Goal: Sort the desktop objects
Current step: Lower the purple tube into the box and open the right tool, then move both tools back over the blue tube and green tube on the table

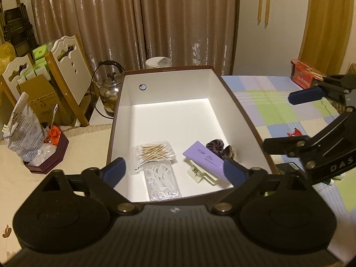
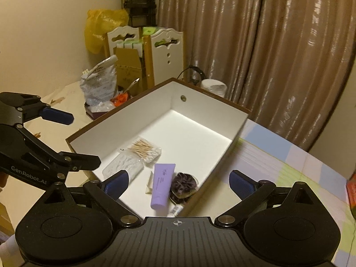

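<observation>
A white-lined brown box (image 1: 235, 111) (image 2: 207, 115) stands on the table. Inside lie a bag of cotton swabs (image 1: 154, 152) (image 2: 144, 149), a clear pack of floss picks (image 1: 161, 183) (image 2: 124, 165), a purple tube (image 1: 203, 156) (image 2: 161, 184), a cream hair clip (image 1: 200, 174) (image 2: 149, 184) and a dark purple scrunchie (image 1: 215, 148) (image 2: 183, 183). My left gripper (image 1: 175, 170) (image 2: 76, 138) is open and empty above the box's near edge. My right gripper (image 2: 179, 183) (image 1: 287, 120) is open and empty above the box's near right corner.
A dark red tray (image 1: 53, 158) (image 2: 93, 111) with wrappers and a plastic bag (image 1: 21, 124) (image 2: 99, 80) sits left of the box. A glass kettle (image 1: 110, 93) and chairs (image 1: 69, 75) stand behind. A red box (image 1: 306, 75) and red wrapper (image 1: 293, 132) lie on the checked cloth (image 1: 278, 102).
</observation>
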Demonstrator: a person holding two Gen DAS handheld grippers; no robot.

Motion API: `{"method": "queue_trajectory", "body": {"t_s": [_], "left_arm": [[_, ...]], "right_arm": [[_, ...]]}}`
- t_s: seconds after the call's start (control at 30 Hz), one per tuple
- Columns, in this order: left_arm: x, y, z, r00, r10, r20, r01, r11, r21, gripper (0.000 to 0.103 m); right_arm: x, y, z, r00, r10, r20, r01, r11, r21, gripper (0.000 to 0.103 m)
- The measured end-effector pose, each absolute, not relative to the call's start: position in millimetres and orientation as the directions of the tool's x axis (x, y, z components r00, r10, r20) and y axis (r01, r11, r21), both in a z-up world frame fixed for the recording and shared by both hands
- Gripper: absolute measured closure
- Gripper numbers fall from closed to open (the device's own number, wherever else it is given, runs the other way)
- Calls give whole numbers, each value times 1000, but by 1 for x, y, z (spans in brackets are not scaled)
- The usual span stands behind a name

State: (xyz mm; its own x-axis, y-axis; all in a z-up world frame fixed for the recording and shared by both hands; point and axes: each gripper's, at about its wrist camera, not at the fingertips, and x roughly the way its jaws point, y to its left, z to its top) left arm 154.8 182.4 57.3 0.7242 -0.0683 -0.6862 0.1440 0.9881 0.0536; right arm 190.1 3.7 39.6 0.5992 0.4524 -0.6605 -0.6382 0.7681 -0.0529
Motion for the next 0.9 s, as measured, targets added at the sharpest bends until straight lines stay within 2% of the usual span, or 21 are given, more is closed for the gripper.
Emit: {"method": "queue_trajectory", "body": {"t_s": [0.17, 0.5, 0.9], "left_arm": [[139, 171, 62, 741, -62, -668, 158, 984, 84, 1], [103, 144, 58, 732, -83, -676, 186, 979, 82, 1], [63, 112, 36, 675, -117, -728, 216, 975, 44, 1]], "right_arm": [[169, -23, 45, 618, 430, -659, -607, 793, -52, 4], [125, -86, 46, 639, 351, -685, -534, 843, -66, 4], [81, -135, 24, 607, 265, -749, -459, 887, -58, 4]]}}
